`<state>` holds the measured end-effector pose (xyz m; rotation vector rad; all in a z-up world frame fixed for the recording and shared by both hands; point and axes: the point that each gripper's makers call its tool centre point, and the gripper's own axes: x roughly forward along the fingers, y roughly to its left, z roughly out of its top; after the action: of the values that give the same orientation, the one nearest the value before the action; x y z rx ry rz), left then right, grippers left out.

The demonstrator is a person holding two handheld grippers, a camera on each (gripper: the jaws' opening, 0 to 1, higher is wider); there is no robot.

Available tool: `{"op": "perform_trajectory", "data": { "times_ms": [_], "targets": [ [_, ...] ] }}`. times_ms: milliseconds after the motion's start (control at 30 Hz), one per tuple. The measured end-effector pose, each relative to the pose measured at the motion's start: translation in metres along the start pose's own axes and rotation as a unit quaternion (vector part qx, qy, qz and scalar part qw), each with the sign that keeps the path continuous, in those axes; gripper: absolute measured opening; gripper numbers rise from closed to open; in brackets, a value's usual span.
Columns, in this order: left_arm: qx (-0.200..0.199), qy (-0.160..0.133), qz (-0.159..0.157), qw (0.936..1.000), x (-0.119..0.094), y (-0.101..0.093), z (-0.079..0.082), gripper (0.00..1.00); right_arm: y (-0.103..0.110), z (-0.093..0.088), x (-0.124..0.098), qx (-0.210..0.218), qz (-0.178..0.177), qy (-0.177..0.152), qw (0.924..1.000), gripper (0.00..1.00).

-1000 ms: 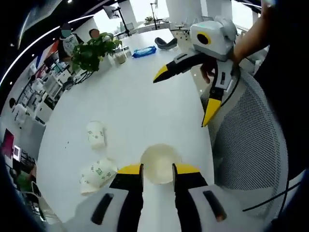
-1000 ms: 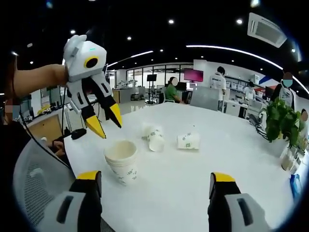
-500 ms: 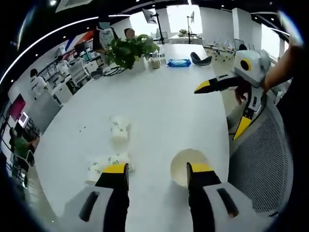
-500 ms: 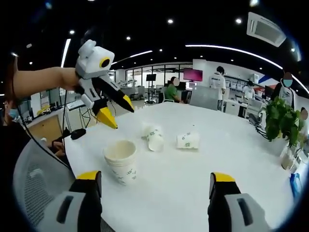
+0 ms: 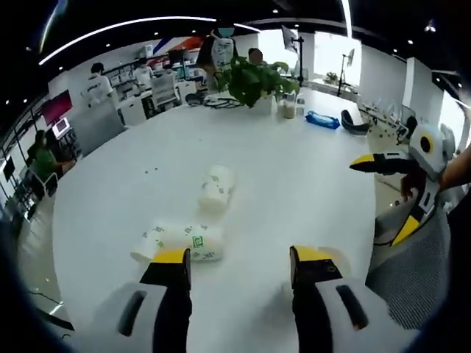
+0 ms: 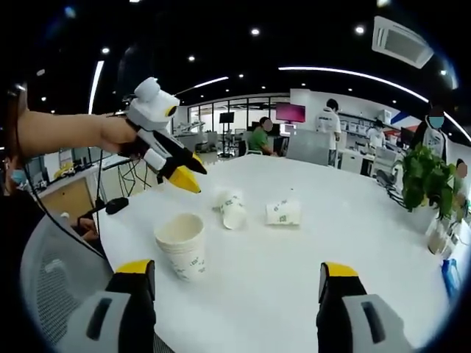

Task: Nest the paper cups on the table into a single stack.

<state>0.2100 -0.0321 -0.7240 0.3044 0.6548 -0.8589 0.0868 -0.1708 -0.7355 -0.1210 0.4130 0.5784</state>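
Note:
An upright stack of nested white paper cups (image 6: 182,246) with green print stands near the table's edge. Two more cups lie on their sides further in: one (image 6: 232,209) close to the stack, the other (image 6: 283,212) to its right. In the left gripper view the same lying cups appear, one (image 5: 180,243) just ahead of the left jaw and one (image 5: 215,187) beyond it. My left gripper (image 5: 241,259) is open and holds nothing; it hovers above the stack (image 6: 191,173). My right gripper (image 6: 235,272) is wide open and also holds nothing, off the table's edge (image 5: 384,198).
A white round table (image 5: 294,169) carries a potted plant (image 5: 254,77) and a blue packet (image 5: 321,120) at its far side. A grey mesh chair (image 6: 51,279) stands at the near edge. People and desks fill the room behind.
My left gripper rose away from the upright stack and turned toward the two lying cups, which now sit ahead of its jaws. The right gripper stayed put.

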Motion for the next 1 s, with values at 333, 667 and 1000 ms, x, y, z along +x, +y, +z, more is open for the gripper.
{"op": "perform_trajectory", "data": {
  "times_ms": [333,667,1000],
  "targets": [
    [-0.044,-0.011,0.024,0.9987,0.015,0.02,0.0,0.56,-0.002,-0.001,0.0,0.004,-0.004,0.001,1.0,0.93],
    [-0.002,0.001,0.043,0.9991,0.034,0.035,-0.002,0.6,-0.005,0.0,-0.002,0.012,-0.011,-0.001,0.9999,0.92],
    [0.02,0.005,0.039,0.999,0.042,0.035,-0.005,0.61,-0.006,0.0,-0.002,0.016,-0.013,-0.001,0.9998,0.92]
  ]
}}
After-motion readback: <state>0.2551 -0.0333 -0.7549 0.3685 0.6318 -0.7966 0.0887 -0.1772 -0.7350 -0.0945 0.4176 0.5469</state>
